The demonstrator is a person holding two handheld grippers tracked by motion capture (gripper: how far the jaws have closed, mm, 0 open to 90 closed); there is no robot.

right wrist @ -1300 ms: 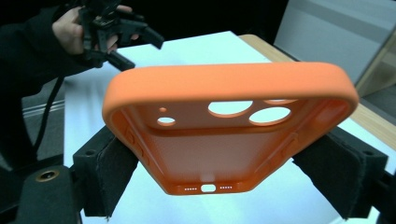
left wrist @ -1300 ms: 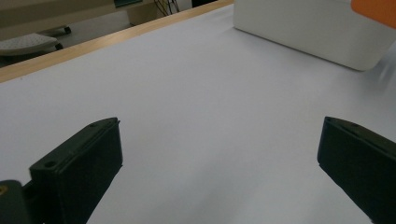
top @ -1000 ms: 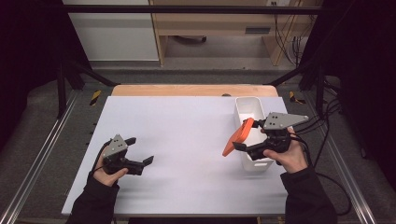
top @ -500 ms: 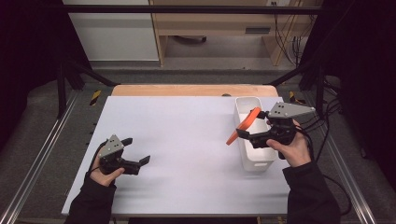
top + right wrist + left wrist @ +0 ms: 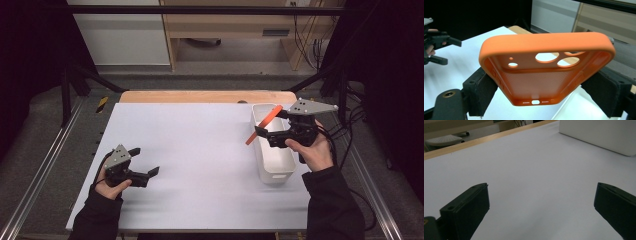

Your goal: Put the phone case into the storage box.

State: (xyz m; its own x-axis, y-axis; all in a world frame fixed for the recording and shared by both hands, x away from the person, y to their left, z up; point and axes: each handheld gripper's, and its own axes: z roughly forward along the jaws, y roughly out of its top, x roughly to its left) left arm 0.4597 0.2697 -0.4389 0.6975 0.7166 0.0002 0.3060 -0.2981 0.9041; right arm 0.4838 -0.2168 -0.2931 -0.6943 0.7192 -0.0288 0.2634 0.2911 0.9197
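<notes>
Orange phone case (image 5: 546,67) clamped betw. black pads (image 5: 482,90) of right gripper (image 5: 264,134), gripped at both long sides, camera holes away from lens. Held tilted in air over left wall of white bin (image 5: 272,160), near right edge of desk (image 5: 200,150). Left gripper (image 5: 150,174) spread wide, nothing betw. jaws, low over desk near front-left corner, well apart from bin.

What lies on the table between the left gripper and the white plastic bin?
Nothing: the high view shows bare white tabletop from the left gripper to the white plastic bin. The left gripper view agrees.
</notes>
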